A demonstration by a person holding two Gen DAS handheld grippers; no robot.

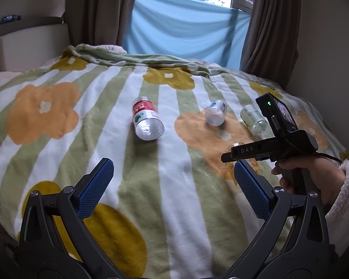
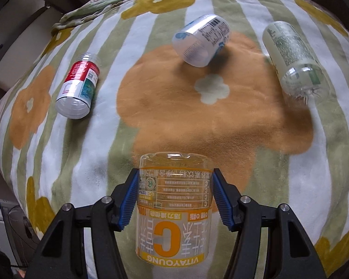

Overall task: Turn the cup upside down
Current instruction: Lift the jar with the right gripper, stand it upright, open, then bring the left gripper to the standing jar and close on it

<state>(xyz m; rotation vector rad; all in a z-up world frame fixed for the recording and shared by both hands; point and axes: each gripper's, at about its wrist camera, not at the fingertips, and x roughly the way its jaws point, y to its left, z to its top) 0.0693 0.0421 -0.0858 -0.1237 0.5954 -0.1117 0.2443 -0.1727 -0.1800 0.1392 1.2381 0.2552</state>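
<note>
A clear plastic cup with an orange "VITAYOUNG C" label (image 2: 173, 209) sits between the blue pads of my right gripper (image 2: 173, 197), its print upside down, base pointing up. The pads touch both its sides, so the gripper is shut on it, just above the flowered blanket (image 2: 197, 121). In the left wrist view the right gripper (image 1: 232, 157) shows at the right, held by a hand, with the cup (image 1: 238, 144) mostly hidden behind it. My left gripper (image 1: 173, 181) is open and empty above the blanket (image 1: 151, 162).
Three other cut-bottle cups lie on their sides on the blanket: a red-labelled one (image 2: 78, 88) (image 1: 146, 118) at left, a blue-and-white one (image 2: 202, 40) (image 1: 216, 112) in the middle, a green-labelled one (image 2: 293, 58) (image 1: 253, 119) at right. Curtains and a window stand behind the bed.
</note>
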